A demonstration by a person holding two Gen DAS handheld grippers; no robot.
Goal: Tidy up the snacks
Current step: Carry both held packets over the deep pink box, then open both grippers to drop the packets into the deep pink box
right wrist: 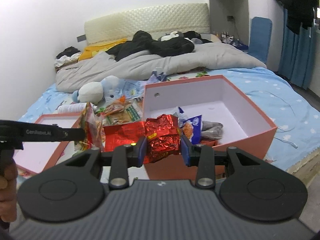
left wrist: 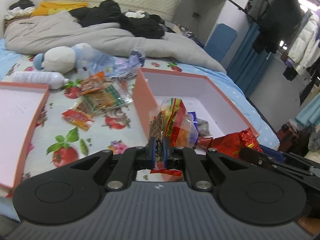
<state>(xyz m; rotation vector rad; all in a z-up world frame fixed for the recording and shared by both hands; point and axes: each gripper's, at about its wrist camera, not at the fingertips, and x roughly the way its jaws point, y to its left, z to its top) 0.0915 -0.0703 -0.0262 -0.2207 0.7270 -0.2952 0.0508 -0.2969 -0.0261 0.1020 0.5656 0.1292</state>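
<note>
My left gripper [left wrist: 159, 147] is shut on a clear snack packet with red, yellow and green print [left wrist: 172, 122], held up over the near corner of the pink box [left wrist: 230, 92]. My right gripper [right wrist: 163, 150] is shut on a crumpled red foil packet [right wrist: 163, 138], which hangs above the box's front left corner [right wrist: 260, 138]. Inside the box lie a blue-and-white packet [right wrist: 192, 128] and a grey packet [right wrist: 213, 130]. The left gripper and its packet [right wrist: 91, 124] show at the left of the right wrist view. Loose snack packets [left wrist: 98, 98] lie on the bed sheet.
The pink box lid [left wrist: 22, 118] lies open-side up at the left. A white and blue plush toy [left wrist: 64, 58], a white bottle [left wrist: 38, 79] and a plastic bag [left wrist: 120, 64] sit behind the snacks. A grey duvet [left wrist: 80, 38] with dark clothes covers the far bed.
</note>
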